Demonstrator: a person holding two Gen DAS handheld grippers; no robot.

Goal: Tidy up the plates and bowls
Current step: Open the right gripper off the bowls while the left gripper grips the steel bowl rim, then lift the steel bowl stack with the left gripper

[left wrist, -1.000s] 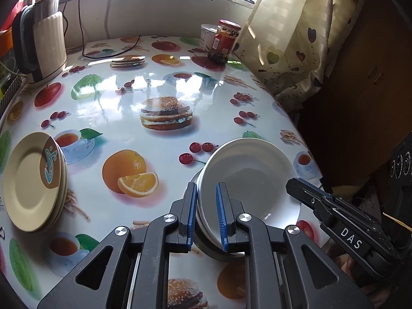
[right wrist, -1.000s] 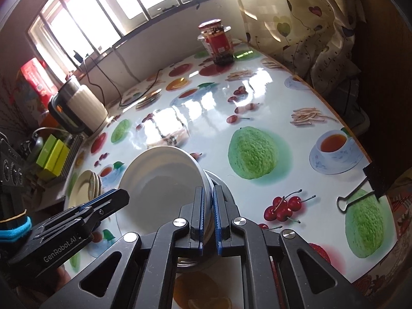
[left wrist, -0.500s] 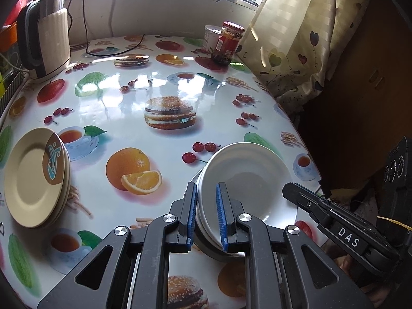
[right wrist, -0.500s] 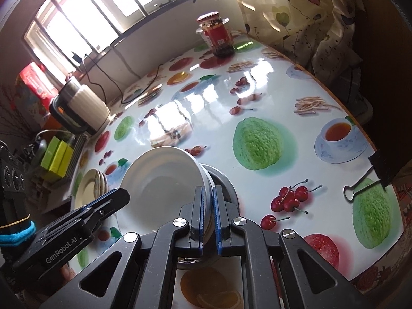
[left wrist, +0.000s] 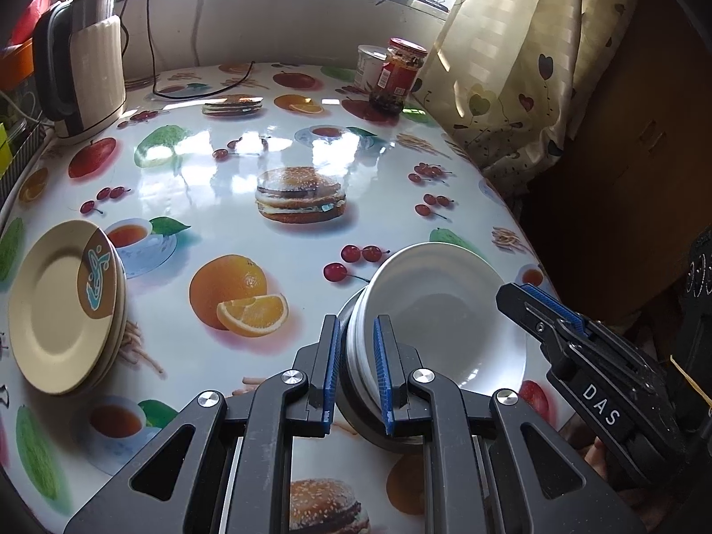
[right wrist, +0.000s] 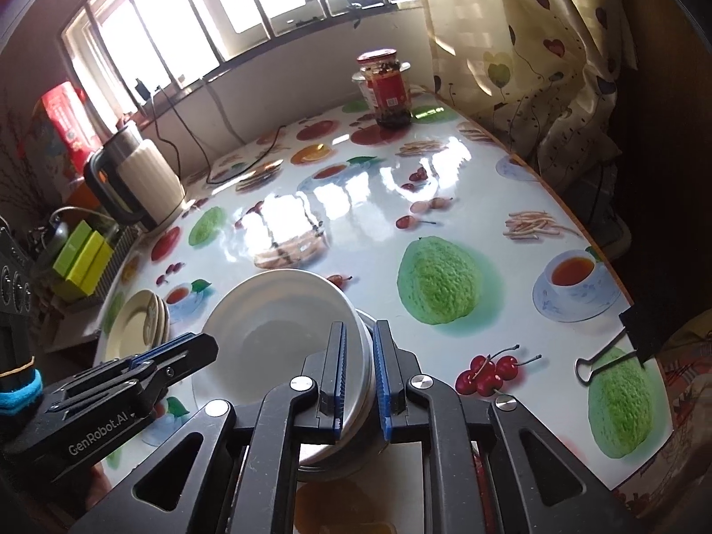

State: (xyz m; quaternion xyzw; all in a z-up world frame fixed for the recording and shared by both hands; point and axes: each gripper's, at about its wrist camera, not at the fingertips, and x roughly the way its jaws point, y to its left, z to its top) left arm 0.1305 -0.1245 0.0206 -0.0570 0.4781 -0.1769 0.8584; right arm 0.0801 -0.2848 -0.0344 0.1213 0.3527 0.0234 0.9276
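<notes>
A stack of white bowls (left wrist: 440, 311) sits on a grey metal bowl near the table's front edge; it also shows in the right wrist view (right wrist: 276, 329). My left gripper (left wrist: 358, 369) straddles the stack's left rim with a small gap on each side. My right gripper (right wrist: 358, 374) straddles the right rim, jaws slightly parted. A stack of cream plates (left wrist: 62, 302) with a brown and blue motif lies at the left, also seen in the right wrist view (right wrist: 133, 329).
A fruit-print tablecloth (left wrist: 289, 142) covers the table. A kettle (left wrist: 84, 75) stands at the back left, a red-lidded jar (left wrist: 398, 75) and a white tub at the back right. A binder clip (right wrist: 623, 347) grips the right edge. A curtain (left wrist: 511, 66) hangs at the right.
Both grippers have widened slightly around the bowl rims; the right one was clamped tight before. The bowl stack has settled lower on the table and both cameras have tilted a little.
</notes>
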